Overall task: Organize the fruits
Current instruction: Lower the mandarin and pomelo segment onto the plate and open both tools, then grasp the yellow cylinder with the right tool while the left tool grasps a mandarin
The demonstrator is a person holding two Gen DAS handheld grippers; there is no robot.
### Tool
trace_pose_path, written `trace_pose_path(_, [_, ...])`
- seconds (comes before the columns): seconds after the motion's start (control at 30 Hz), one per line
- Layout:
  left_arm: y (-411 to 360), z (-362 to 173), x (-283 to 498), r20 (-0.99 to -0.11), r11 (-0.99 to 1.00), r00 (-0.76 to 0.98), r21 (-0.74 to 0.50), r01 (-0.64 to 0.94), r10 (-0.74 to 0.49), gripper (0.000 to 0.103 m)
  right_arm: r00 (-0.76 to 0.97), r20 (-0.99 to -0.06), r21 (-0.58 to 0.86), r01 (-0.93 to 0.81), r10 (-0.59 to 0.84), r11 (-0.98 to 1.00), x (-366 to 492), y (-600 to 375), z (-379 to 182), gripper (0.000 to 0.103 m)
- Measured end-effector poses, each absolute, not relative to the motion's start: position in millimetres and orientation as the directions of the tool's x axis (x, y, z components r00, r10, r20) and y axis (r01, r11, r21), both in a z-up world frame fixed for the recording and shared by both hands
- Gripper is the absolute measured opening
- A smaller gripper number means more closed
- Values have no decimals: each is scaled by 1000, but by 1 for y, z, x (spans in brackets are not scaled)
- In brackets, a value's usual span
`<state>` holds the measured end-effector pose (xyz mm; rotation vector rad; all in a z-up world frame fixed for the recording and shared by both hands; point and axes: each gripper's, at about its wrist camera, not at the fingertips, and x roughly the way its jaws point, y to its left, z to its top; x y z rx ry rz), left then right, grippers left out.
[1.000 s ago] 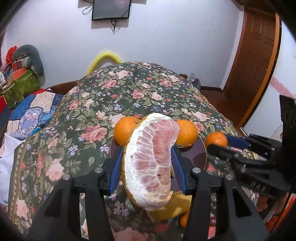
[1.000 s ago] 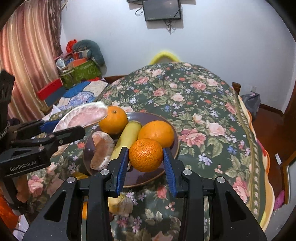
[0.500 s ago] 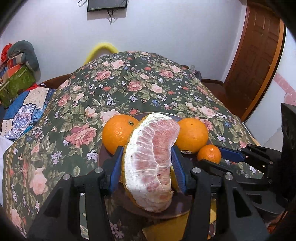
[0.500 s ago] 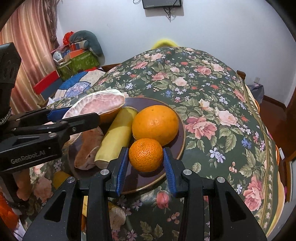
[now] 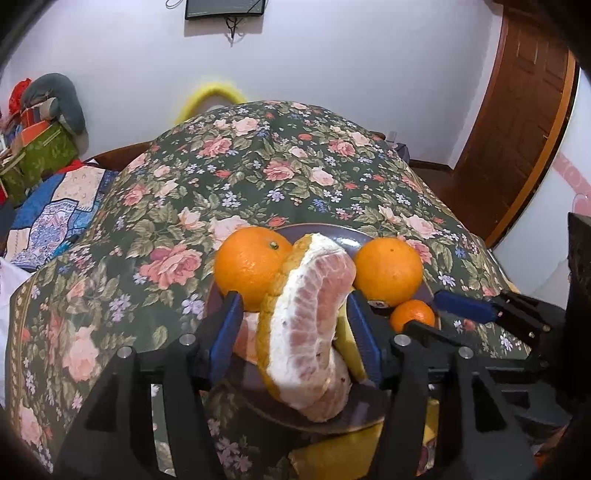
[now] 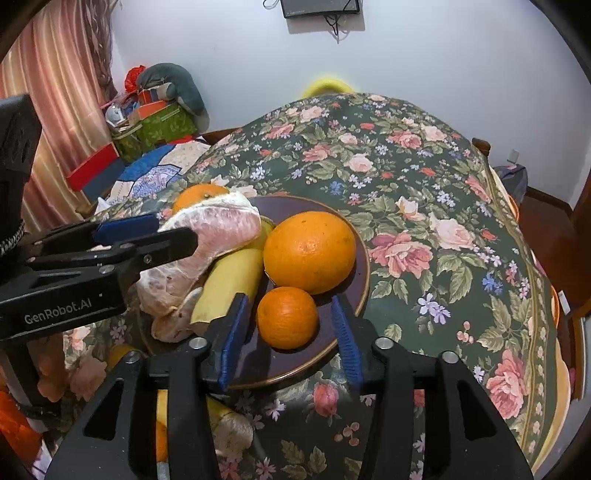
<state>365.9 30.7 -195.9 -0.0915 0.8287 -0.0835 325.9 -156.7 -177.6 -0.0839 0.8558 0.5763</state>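
On the floral-clothed tabletop [image 6: 424, 206], a dark round plate [image 6: 360, 280] carried the fruit: two large oranges, a banana [image 6: 229, 284], a small mandarin and peeled pomelo pieces. Left hand-held gripper [image 5: 295, 325]: jaws opening, blue pads standing clear on both sides of the pomelo segment [image 5: 310, 317], which lay tilted on the plate [image 5: 332, 232] and leaned against the left orange [image 5: 251, 266] — no pad contact visible, so released rather than gripped. A second peeled piece [image 6: 173, 321] lay lower at the plate's near-left edge, partly under the segment. Right hand-held gripper [image 6: 290, 328]: jaws opening as well, with the mandarin [image 6: 287, 317] sitting between the pads on the plate, a gap showing on each side of it. The mandarin sat just in front of the larger right orange [image 6: 310, 251], touching or nearly so; the banana lay beside both, running back under the pomelo segment [image 6: 218, 225]. From the left wrist view the right hand-held gripper [image 5: 432, 310] appeared at the plate's right side around the mandarin [image 5: 412, 314], below the right orange [image 5: 388, 269]. More yellow fruit lay off the plate near its front edge — kind unclear. A wall screen [image 6: 321, 7] hung behind.
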Motion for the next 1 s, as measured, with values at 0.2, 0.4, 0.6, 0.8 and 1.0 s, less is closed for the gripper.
trace_pose_path(0.2, [41, -187, 346, -735, 995, 672, -102, 21, -89, 58, 537, -717, 147, -507, 445, 849, 313, -163, -163, 45])
trace_pose_path(0.4, [51, -185, 320, -753, 998, 656, -68, 9, -57, 59, 556, -708, 133, -500, 436, 856, 295, -174, -152, 48])
trace_pose_path(0.6, [58, -197, 290, -787, 999, 615, -45, 5, -38, 59, 560, -725, 85, -505, 401, 859, 275, -181, -155, 49])
trace_pose_path(0.8, [56, -220, 278, -831, 1000, 556, -20, 7, -20, 61, 547, -752, 51, -508, 368, 860, 262, -185, -170, 51])
trace_pose_path(1.0, [49, -228, 282, -847, 999, 530, -34, 11, -35, 60, 515, -786, 45, -504, 342, 863, 266, -185, -189, 51])
